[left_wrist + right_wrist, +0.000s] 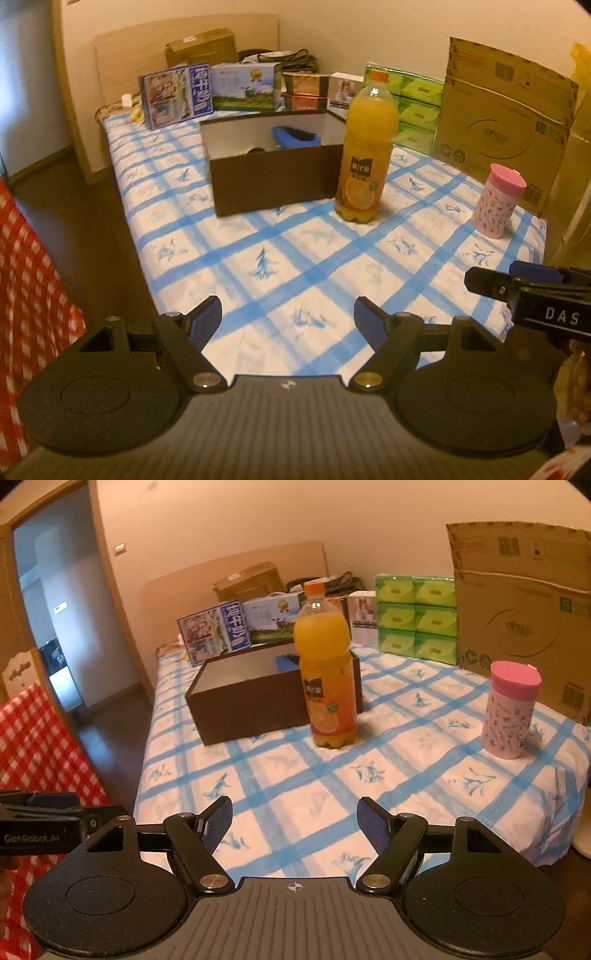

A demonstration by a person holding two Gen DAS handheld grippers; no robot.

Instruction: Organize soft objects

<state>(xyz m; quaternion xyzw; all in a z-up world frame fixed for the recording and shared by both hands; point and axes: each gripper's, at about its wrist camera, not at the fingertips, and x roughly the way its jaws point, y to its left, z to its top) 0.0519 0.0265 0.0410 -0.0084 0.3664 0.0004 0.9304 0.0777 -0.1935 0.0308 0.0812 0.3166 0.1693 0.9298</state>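
Box point(273, 177) comes first, dark brown and open-topped, sitting upper left of centre in both of my views on the blue-checked bedspread point(295, 266), with something blue point(295, 134) lying inside against its far wall; I cannot tell what that blue thing is, though I judge it one of the soft things already put away. Just right of the box, touching or nearly touching its near right corner, stands the orange juice bottle point(365, 155), upright, its long axis vertical. Further right, well apart from the bottle and close to the big cardboard carton point(506, 122), stands the pink cup point(498, 201), also upright. My left gripper point(288, 321) sits at the bottom centre of its view, fingers spread wide and holding nothing; my right gripper point(295, 823) is the same, spread and empty, and its side shows at the right edge of the left view. The cup lies ahead and to the right of both tools, so I judge my right hand the nearer for it, while the bottle lies almost straight ahead of each. Either would be taken side-on across its upright axis.
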